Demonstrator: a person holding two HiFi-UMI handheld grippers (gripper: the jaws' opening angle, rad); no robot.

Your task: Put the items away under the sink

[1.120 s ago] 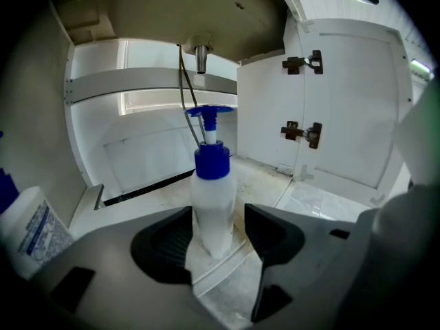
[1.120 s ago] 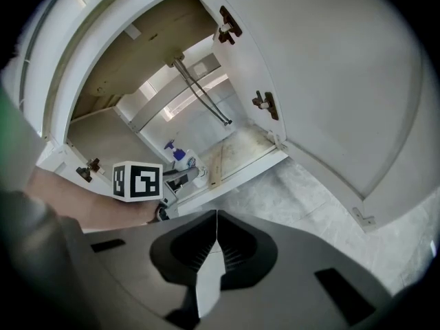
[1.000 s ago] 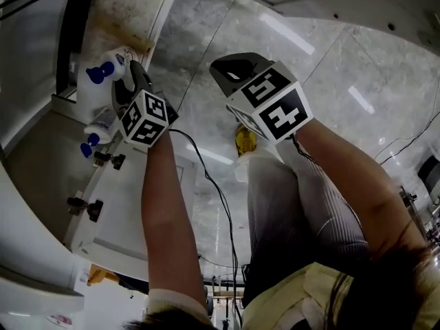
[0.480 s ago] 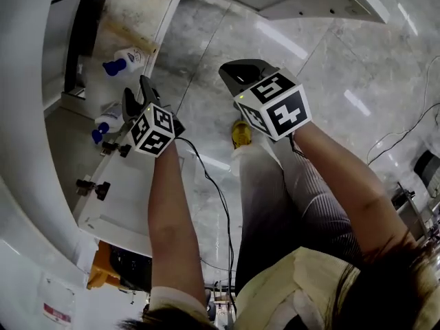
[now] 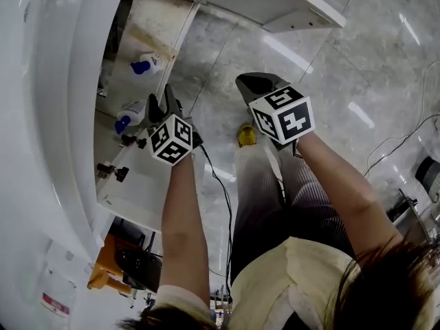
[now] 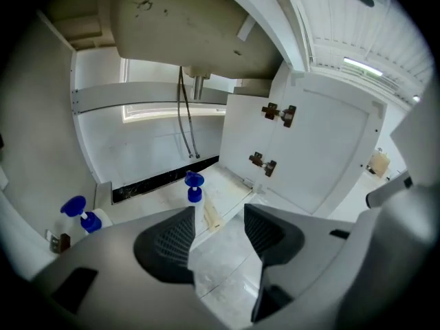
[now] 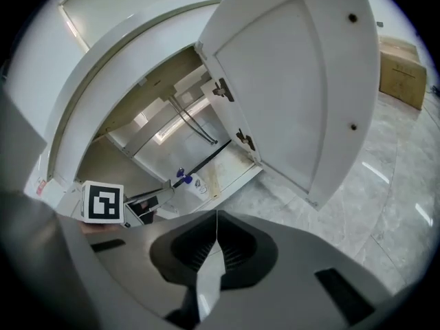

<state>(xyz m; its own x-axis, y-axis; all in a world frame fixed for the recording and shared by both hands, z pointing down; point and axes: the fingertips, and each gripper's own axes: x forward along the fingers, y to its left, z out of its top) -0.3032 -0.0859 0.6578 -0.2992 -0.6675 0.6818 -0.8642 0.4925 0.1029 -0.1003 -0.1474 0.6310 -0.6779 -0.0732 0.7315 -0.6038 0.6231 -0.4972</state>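
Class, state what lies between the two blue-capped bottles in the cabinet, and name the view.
Only bare cabinet floor separates the far bottle and near bottle; the head view shows it.

The floor (image 5: 344, 60) is glossy grey marble-look tile. The cabinet door (image 6: 323, 157) is smooth white with metal hinges (image 6: 278, 113); the spray bottles (image 5: 136, 110) look plastic.

Stretches both bare forearms forward. Holds the left gripper (image 6: 218, 229) with the jaws apart and nothing between them. Holds the right gripper (image 7: 217, 239) beside it, apart from it, with the jaws pressed together, empty.
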